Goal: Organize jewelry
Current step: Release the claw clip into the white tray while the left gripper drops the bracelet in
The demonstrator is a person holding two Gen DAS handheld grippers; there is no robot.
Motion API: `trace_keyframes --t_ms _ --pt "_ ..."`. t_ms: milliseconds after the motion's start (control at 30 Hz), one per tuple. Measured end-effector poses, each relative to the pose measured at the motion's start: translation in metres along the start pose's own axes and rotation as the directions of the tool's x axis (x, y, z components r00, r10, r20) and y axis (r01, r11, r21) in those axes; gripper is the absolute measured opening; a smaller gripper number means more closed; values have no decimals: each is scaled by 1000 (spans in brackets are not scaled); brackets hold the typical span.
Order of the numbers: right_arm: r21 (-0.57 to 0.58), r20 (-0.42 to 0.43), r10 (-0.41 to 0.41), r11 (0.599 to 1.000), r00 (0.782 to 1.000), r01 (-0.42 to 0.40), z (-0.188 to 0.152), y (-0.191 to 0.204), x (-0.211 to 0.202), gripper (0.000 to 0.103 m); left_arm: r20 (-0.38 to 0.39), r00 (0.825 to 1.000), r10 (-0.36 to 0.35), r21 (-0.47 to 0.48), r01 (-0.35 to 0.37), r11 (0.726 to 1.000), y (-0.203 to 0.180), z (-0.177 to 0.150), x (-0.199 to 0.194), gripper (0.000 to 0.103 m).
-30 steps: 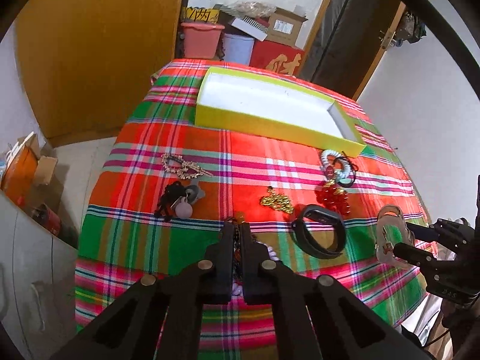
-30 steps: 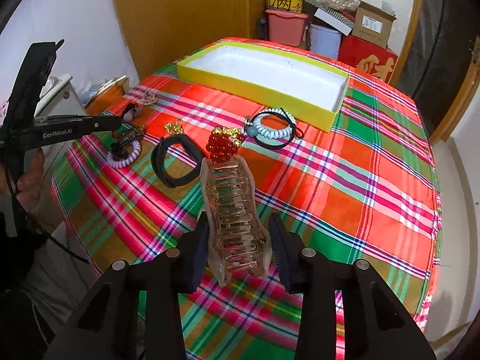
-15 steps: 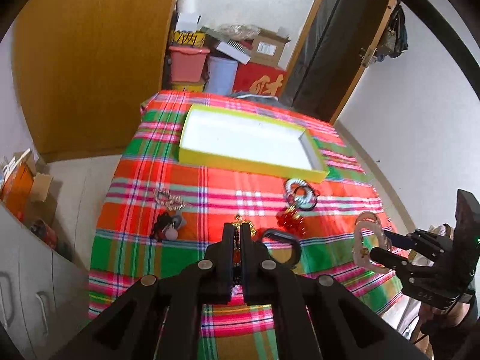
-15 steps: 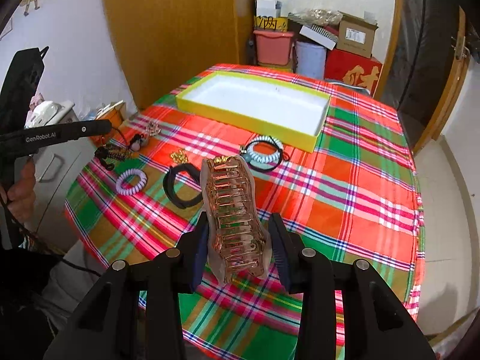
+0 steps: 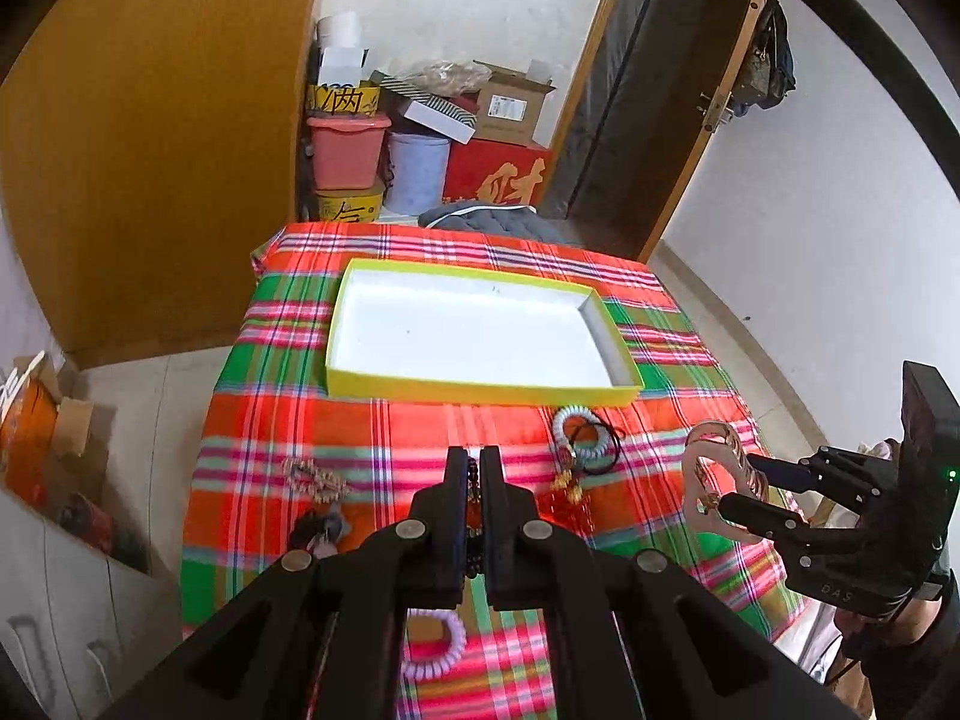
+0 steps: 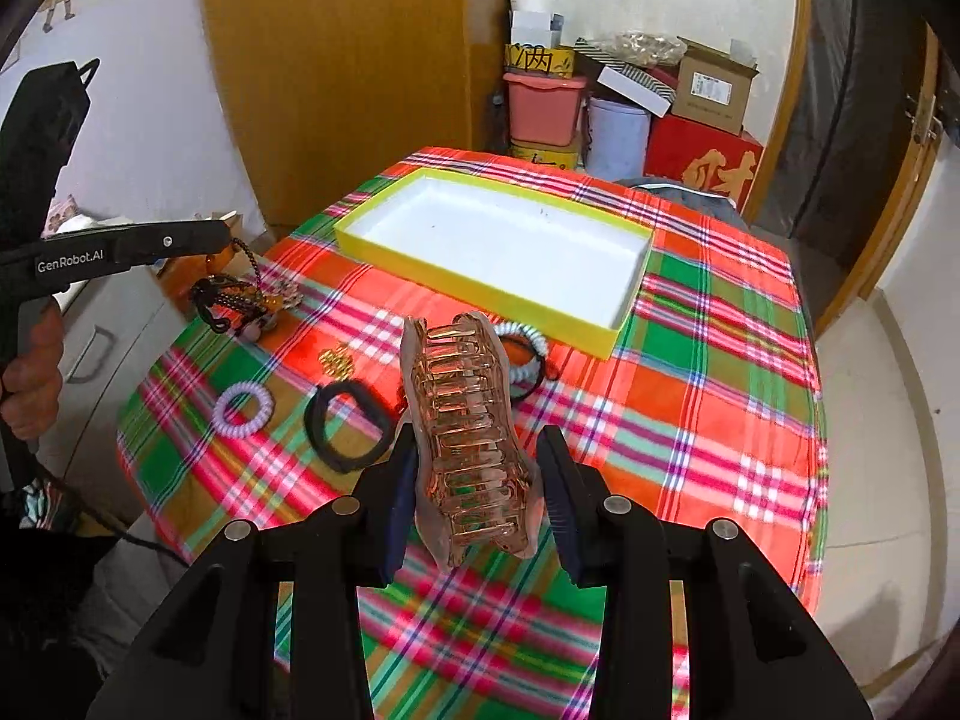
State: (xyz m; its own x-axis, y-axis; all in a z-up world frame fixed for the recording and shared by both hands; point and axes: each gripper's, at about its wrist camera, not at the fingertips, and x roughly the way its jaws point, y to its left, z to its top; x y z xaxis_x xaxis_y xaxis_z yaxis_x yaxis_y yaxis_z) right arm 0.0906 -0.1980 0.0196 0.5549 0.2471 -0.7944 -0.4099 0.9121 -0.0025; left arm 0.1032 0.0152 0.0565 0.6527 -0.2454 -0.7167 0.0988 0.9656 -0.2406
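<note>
My left gripper (image 5: pixel 474 456) is shut on a dark bead strand (image 5: pixel 474 501) with orange beads. In the right wrist view the left gripper (image 6: pixel 225 237) is at the far left, and the strand (image 6: pixel 240 294) dangles from it above the cloth. My right gripper (image 6: pixel 477 444) is shut on a translucent pink-brown hair claw clip (image 6: pixel 468 438), held upright over the table's near part. The left wrist view shows that right gripper (image 5: pixel 741 483) and the clip (image 5: pixel 714 486) at the right. A shallow yellow tray (image 5: pixel 480 387) with a bare white floor lies on the far half of the plaid cloth.
On the cloth lie a lilac spiral hair tie (image 6: pixel 243 411), a black band (image 6: pixel 342 426), a gold chain (image 6: pixel 336 363), a white bead bracelet (image 5: pixel 579 438), red beads (image 5: pixel 564 504) and a rhinestone clip (image 5: pixel 315 477). Boxes and buckets (image 5: pixel 420 138) stand behind the table.
Both grippers have risen, so the table looks smaller and farther. The bead strand has come up off the cloth with the left gripper. The claw clip stays in the right gripper.
</note>
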Motion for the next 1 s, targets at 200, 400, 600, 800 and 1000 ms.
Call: trace_keyframes --t_ms 200,400,600,800,1000 --pt "13 5 -20 1000 1000 20 30 -17 20 40 12 1000 3 17 -3 1000 3 30 22 3" --pt "43 9 -47 998 999 47 63 -35 47 40 27 1000 -2 36 1 999 7 63 44 3" --pt "74 -5 -63 995 998 64 89 -52 82 40 18 1000 19 34 -19 999 20 91 80 3" --pt "109 -40 -70 991 997 74 97 -63 116 40 -20 999 45 29 -44 999 40 96 121 3" --pt "117 -92 -80 989 993 90 92 -68 140 40 -65 996 61 24 -59 998 55 86 148 3"
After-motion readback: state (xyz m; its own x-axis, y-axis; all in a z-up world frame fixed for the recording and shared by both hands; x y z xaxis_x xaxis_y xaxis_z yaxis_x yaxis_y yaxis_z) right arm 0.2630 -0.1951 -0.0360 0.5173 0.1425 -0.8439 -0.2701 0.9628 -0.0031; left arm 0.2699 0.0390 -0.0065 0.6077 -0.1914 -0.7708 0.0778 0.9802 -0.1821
